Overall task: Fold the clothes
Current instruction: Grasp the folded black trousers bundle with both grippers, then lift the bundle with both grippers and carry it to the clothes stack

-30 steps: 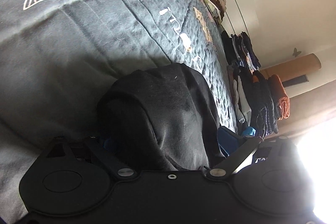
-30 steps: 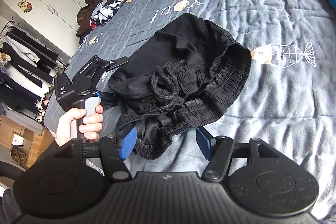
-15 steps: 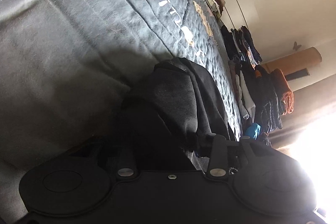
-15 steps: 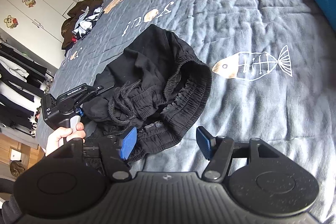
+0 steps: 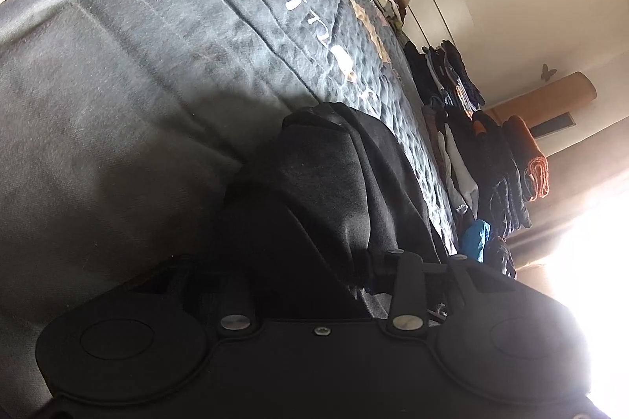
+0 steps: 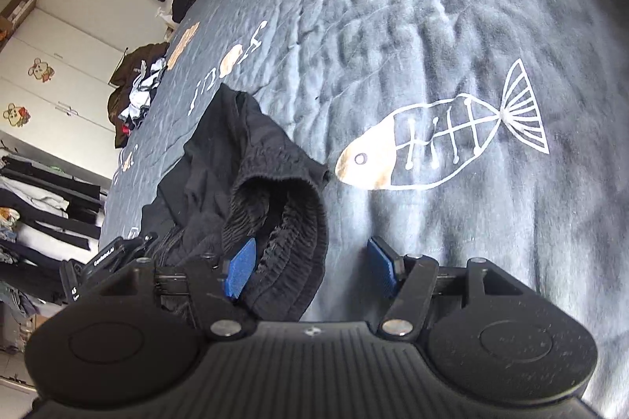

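Moved in since a second ago: right gripper [image 6: 310, 269] now low over the crumpled black drawstring shorts [image 6: 251, 195], elastic waistband filling the space at its left blue pad [image 6: 240, 271], where earlier only a hem edge reached it. Jaws wide apart, right pad over bare quilt, nothing clamped. Closed since then too: left gripper [image 5: 314, 285], fingers drawn narrow and buried in dark cloth of the same shorts [image 5: 326, 179], pinching a bunched fold that rises ahead of the camera; fingertips themselves hidden by the fabric.

Shorts lying on the grey quilted bedspread [image 6: 393, 26], just left of the printed white fish skeleton [image 6: 444, 144], close to it, not covering it. Left tool's black body [image 6: 106, 258] showing at the far-left side of the shorts from the fish. Well beyond the fish, at the bedspread's far edge, heaps of dark and brown clothing [image 6: 137, 85]. Folded stacks of clothes [image 5: 491, 159] along the bedspread's edge in the left wrist view, under a pale wall.
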Demonstrator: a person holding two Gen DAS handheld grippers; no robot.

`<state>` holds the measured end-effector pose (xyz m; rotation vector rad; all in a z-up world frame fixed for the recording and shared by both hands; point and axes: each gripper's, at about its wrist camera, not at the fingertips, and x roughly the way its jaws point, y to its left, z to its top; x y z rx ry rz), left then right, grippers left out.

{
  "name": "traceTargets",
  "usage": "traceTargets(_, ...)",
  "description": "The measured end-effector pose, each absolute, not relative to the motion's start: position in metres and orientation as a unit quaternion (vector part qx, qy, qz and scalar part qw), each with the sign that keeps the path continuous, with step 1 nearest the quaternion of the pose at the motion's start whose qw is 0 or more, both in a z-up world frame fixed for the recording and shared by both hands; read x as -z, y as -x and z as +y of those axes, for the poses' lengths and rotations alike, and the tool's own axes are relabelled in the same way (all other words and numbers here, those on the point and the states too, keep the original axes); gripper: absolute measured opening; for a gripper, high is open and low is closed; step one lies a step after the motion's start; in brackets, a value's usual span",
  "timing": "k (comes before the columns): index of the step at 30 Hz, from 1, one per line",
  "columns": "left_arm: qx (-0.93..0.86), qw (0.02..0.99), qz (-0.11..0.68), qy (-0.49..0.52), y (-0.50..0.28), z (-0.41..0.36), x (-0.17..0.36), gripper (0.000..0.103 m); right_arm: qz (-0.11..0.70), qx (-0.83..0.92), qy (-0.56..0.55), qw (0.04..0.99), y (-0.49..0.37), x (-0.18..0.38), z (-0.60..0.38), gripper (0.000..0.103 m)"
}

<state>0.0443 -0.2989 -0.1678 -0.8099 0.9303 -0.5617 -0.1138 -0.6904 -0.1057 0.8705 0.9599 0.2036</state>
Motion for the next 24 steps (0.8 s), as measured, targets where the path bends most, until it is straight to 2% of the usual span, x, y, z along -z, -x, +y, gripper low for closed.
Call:
traceTargets(5, 0.265, 0.781, 0.423, 0.376, -0.043, -0.298, 0.171, 0.037, 0.417, -0.102, -0.459, 0.778, 0.104, 0.126, -0.703, 0.062)
traceTargets(19, 0.276, 0.778, 0.416, 0.381, -0.044, -0.297, 0.175, 0.037, 0.381, -0.195, -0.554, 0.714, 0.091, 0.139, -0.688, 0.062)
traceTargets(24, 0.28, 0.778, 0.413, 0.382, -0.044, -0.296, 0.176, 0.037, 0.411, -0.189, -0.541, 0.709, 0.094, 0.146, -0.676, 0.062)
